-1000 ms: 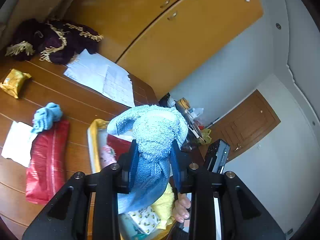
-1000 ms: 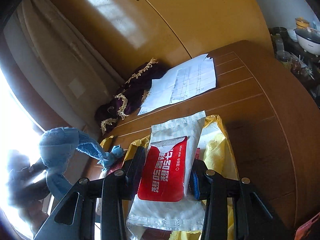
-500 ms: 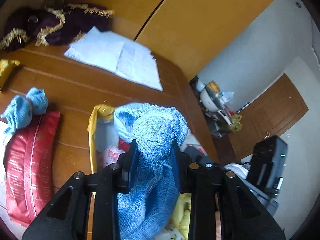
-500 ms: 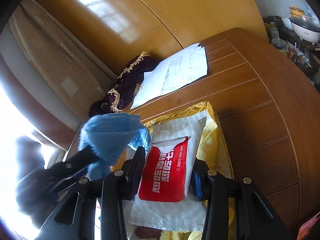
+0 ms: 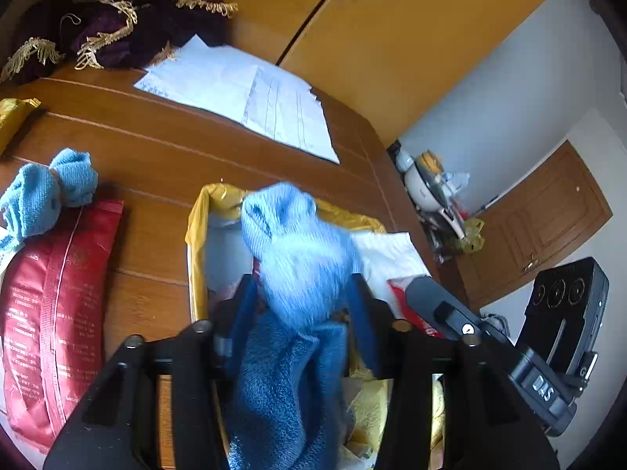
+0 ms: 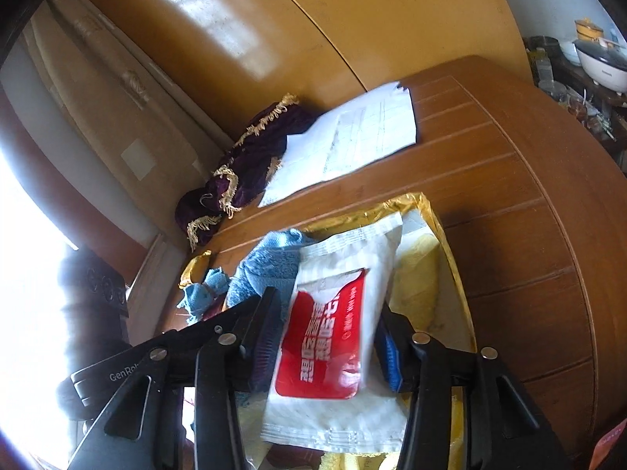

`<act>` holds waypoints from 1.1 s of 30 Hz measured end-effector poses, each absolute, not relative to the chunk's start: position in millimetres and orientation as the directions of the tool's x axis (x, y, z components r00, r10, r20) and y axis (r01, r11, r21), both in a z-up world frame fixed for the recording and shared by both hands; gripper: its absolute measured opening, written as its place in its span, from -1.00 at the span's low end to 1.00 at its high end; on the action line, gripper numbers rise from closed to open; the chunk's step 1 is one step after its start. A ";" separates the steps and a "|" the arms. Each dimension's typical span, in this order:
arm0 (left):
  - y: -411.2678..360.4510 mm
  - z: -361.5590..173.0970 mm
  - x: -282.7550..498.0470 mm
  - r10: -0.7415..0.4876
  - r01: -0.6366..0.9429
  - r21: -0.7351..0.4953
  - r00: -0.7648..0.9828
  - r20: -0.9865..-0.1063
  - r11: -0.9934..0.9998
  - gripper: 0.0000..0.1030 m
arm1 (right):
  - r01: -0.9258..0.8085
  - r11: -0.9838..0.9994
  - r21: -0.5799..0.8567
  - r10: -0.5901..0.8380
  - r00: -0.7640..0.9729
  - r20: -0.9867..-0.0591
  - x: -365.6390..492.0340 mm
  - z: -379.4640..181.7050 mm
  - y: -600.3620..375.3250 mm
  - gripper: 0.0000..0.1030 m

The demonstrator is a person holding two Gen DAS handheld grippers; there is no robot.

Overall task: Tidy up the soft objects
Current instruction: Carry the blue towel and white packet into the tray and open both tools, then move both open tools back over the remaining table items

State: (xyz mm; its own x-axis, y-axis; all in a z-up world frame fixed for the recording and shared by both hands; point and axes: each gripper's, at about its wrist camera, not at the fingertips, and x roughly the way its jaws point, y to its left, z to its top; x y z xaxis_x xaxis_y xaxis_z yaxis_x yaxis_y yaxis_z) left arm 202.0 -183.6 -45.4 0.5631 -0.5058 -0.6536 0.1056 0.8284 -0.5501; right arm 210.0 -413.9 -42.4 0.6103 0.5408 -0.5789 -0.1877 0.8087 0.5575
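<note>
- Over the yellow-lined box [image 5: 198, 235]: left tool [image 5: 299, 301] opening, blue towel [image 5: 298, 250] between its pads, slipping free to drop in.
- Right tool [image 6: 327, 337] opening too, wet-wipes pack [image 6: 333, 337] loose between its pads, same box.

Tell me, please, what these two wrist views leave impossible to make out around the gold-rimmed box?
- Box contents, left wrist view: mostly hidden behind the blue towel.
- Towel's lower end: cut off by the frame's bottom edge.
- Wet-wipe pack, right wrist view: motion-blurred, small print unreadable.
- Window side, right wrist view: washed out by glare.
- Printing on the papers: too small.
</note>
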 end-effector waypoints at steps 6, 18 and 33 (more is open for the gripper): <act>-173.9 -34.5 195.2 -0.507 0.124 -0.562 0.619 -0.601 0.818 0.22 | -0.260 0.801 0.539 0.562 0.637 -0.528 202.9 -33.4 -405.6 0.36; -134.0 -25.1 167.1 -0.415 0.084 -0.507 0.695 -0.587 0.858 0.25 | -0.314 0.751 0.581 0.612 0.660 -0.436 197.6 -24.4 -407.4 0.55; -42.3 -36.4 136.2 -0.245 -0.081 -0.457 0.756 -0.607 0.886 0.25 | -0.377 0.737 0.561 0.634 0.673 -0.380 168.1 4.4 -380.9 0.57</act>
State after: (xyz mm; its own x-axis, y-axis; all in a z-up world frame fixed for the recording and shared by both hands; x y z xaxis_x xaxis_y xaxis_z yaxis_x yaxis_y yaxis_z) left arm 136.2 -42.3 -36.5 0.7561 -0.2445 -0.6070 -0.0805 0.8857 -0.4572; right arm 168.1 -380.9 4.4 0.6730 0.6344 -0.3802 -0.3772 0.7366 0.5614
